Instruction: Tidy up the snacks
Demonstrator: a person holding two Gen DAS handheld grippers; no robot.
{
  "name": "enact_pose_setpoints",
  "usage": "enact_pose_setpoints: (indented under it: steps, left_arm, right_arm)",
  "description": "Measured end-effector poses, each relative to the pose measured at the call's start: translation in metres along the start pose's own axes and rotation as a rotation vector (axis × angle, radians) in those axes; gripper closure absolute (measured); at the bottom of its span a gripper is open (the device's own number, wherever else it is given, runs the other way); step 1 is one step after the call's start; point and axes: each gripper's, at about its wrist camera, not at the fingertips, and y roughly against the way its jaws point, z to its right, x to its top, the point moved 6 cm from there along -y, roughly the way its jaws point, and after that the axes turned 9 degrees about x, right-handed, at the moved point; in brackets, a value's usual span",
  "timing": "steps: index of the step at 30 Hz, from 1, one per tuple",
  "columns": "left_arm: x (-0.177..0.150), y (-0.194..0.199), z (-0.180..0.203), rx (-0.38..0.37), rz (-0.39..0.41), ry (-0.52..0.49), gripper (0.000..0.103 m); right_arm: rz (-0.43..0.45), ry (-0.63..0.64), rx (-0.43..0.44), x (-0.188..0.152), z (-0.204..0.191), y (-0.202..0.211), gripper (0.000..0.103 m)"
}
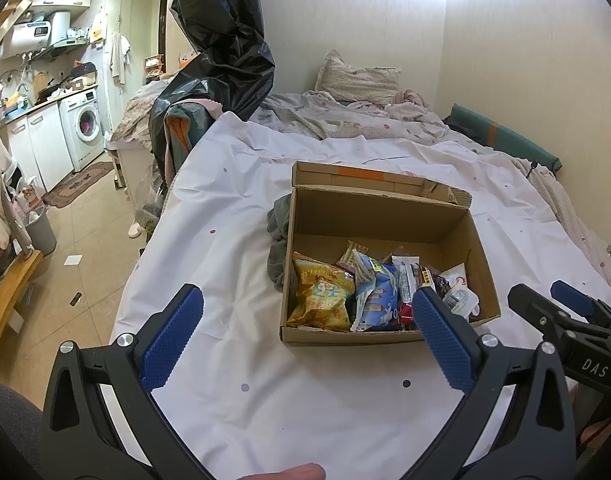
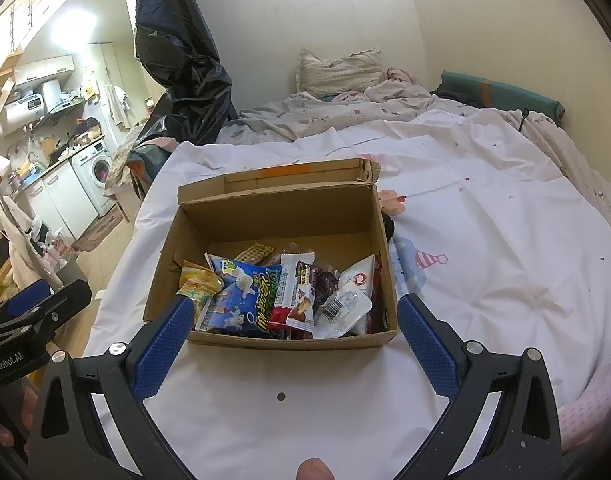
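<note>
An open cardboard box (image 1: 385, 216) (image 2: 273, 212) sits on a white sheet on the bed. Several snack packets lie in its near half: a yellow bag (image 1: 321, 300) (image 2: 197, 284), a blue bag (image 1: 377, 304) (image 2: 233, 300), a red and white bar (image 2: 293, 296) and a clear tub with a barcode (image 2: 341, 308). My left gripper (image 1: 309, 300) is open and empty, just short of the box's near wall and left of centre. My right gripper (image 2: 295, 312) is open and empty, its fingers astride the box's near wall. The right gripper also shows in the left wrist view (image 1: 545, 300).
A grey cloth (image 1: 279, 232) lies against the box's left side. A crumpled duvet and pillow (image 1: 357, 80) lie at the bed's far end. A black plastic sheet (image 1: 225, 52) hangs at the bed's left. The floor and kitchen units are on the left.
</note>
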Motion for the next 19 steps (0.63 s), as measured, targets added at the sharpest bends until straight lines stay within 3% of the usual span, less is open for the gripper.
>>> enact_pose_setpoints:
  steps: [19]
  left_arm:
    - [-0.0062, -0.0030, -0.0020, 0.014, -0.013, -0.004, 0.000]
  right_arm:
    - [-0.015, 0.000, 0.002, -0.0019, 0.0014, -0.0046, 0.000]
